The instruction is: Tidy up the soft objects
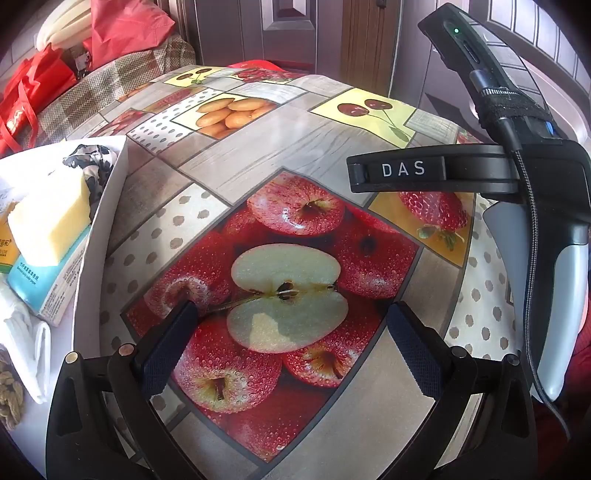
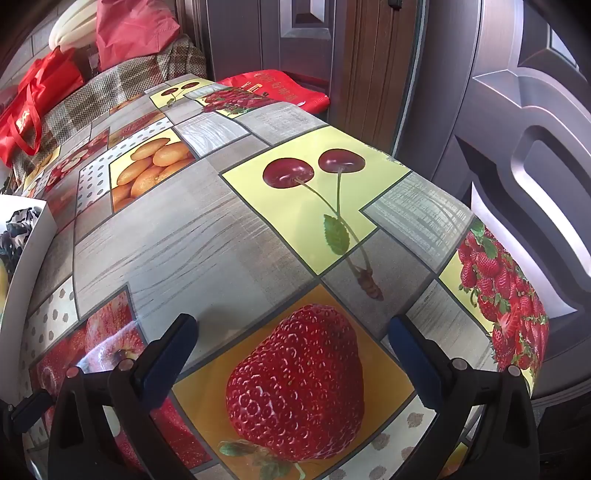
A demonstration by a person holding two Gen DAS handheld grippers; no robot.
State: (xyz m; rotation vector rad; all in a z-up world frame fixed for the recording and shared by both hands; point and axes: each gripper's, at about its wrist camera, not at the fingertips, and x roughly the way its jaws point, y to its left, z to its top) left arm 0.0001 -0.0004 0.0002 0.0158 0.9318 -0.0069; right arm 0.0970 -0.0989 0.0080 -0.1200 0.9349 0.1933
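A white box [image 1: 92,229] stands at the table's left. In it lie a yellow sponge [image 1: 50,221], a black-and-white patterned cloth [image 1: 92,162], a blue tissue pack [image 1: 44,284], a folded white cloth [image 1: 26,343] and a beige knitted piece [image 1: 9,391]. My left gripper [image 1: 291,325] is open and empty above the printed apples, right of the box. My right gripper [image 2: 291,332] is open and empty above the printed strawberry; its body [image 1: 517,177] shows at the right in the left wrist view. The box corner [image 2: 33,236] shows at the far left in the right wrist view.
The table wears a fruit-print oilcloth [image 2: 207,240]. Red bags [image 2: 33,99], a red cushion [image 1: 125,29] and a checked fabric seat [image 1: 96,92] stand behind the table's far left. A red bag [image 2: 280,88] lies beyond the far edge. Dark doors [image 2: 517,129] rise close at the right.
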